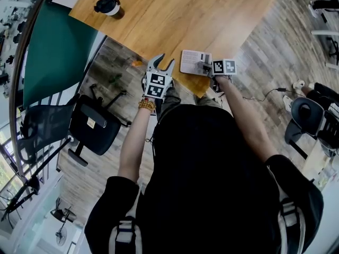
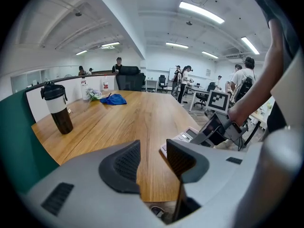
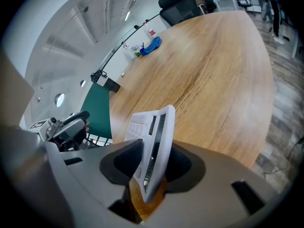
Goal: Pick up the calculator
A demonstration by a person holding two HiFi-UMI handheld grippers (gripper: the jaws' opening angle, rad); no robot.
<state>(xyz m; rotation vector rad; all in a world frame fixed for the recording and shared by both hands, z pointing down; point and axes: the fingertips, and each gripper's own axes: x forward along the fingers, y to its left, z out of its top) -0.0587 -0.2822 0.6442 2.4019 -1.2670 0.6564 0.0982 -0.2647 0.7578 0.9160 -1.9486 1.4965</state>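
The calculator [image 3: 154, 141] is pale grey-white, the counter [image 1: 175, 15] honey-brown with wood grain. The left gripper [image 2: 152, 148] is light grey with black pads [image 2: 124, 164] and black-and-white square markers [image 1: 155, 83]. The cup [image 2: 56, 108] is black with a white band, the cloth [image 2: 113, 99] blue.

black shirt [image 1: 212, 173], bracelet [image 1: 146, 105], grey left gripper [image 1: 162, 62]

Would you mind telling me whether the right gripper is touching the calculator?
Touching. In the right gripper view, the right gripper clamps the calculator, a pad pressing each face.
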